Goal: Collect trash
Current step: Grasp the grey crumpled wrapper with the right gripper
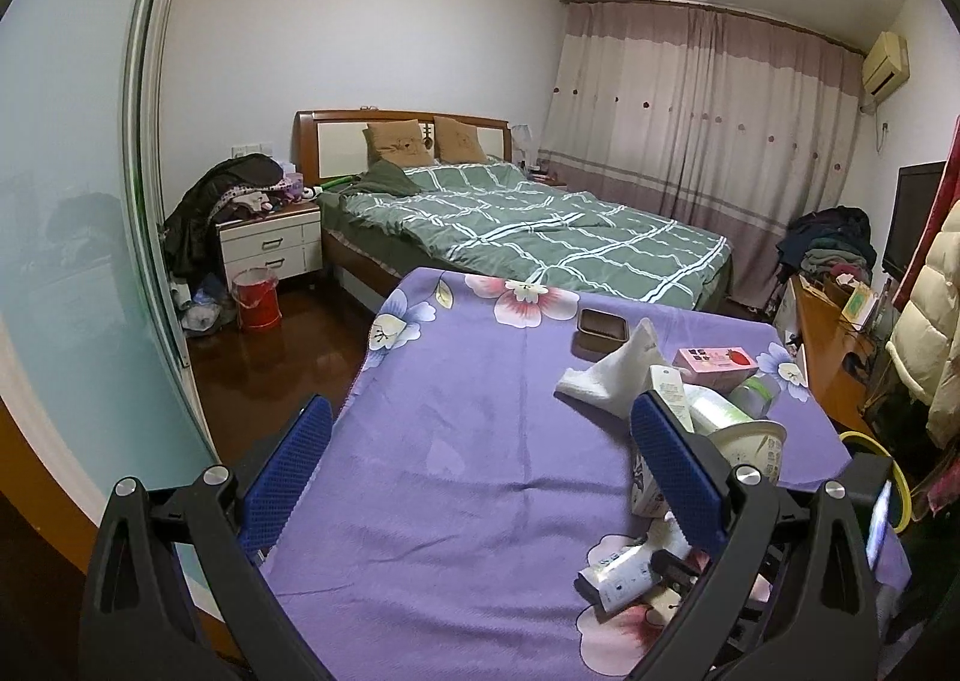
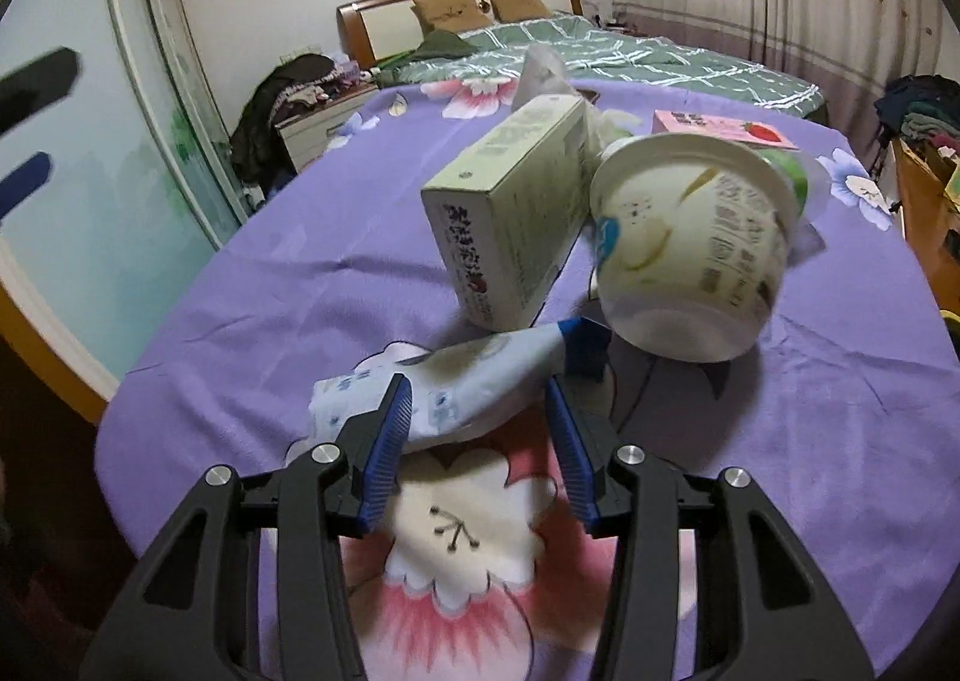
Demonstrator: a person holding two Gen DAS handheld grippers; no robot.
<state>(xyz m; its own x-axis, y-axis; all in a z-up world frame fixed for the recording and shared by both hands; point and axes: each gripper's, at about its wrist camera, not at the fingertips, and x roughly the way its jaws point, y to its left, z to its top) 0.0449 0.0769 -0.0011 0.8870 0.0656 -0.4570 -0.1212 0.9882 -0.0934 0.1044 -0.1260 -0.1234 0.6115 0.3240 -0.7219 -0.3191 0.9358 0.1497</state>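
Observation:
Trash lies on the purple floral tablecloth (image 1: 456,441). In the right wrist view my right gripper (image 2: 477,402) is open around a pale blue squeeze tube (image 2: 456,387) with a blue cap; the pads flank it with a gap. Behind it stand a pale green carton (image 2: 516,213) and a tipped white paper cup (image 2: 690,249), with a pink box (image 2: 720,129) further back. My left gripper (image 1: 480,441) is wide open and empty above the cloth; a crumpled white tissue (image 1: 612,375), the cup (image 1: 750,441) and the tube (image 1: 618,570) lie to its right.
A brown tray (image 1: 602,328) sits at the table's far side. Beyond are a bed with a green checked cover (image 1: 540,225), a white nightstand (image 1: 270,243), a red bucket (image 1: 257,300) on the floor, a sliding glass door (image 1: 78,201) at left and a cluttered desk (image 1: 834,339) at right.

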